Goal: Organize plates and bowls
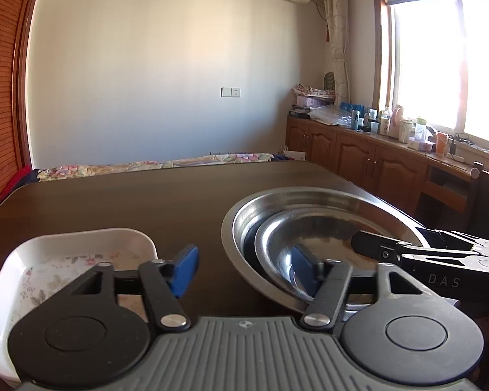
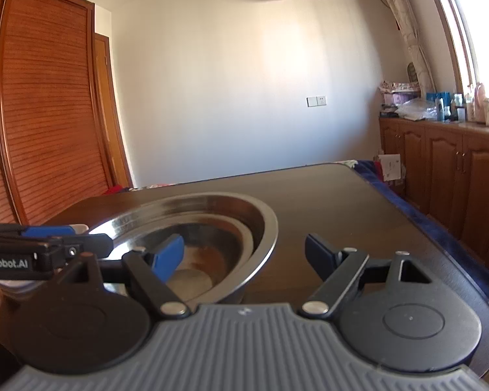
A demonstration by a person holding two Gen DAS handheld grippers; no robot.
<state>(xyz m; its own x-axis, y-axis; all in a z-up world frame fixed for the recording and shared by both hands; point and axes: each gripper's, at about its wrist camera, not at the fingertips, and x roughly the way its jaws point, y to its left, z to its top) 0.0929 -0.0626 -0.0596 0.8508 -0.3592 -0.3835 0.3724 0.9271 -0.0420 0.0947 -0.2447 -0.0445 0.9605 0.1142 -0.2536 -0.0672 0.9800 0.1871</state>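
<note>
From the left wrist, the left claw [image 1: 244, 268] stands open and empty, straddling the near left rim of the big steel bowl [image 1: 326, 202], which holds a smaller steel bowl [image 1: 309, 244] on the dark desk [image 1: 146, 202]. A white flowered dish [image 1: 65, 260] sits just left.

From the right wrist, the right claw [image 2: 244, 254] gapes wide, empty, one finger inside the bowls' near rim. Nesting looks done; next, I'd guess, comes the dish.
</note>
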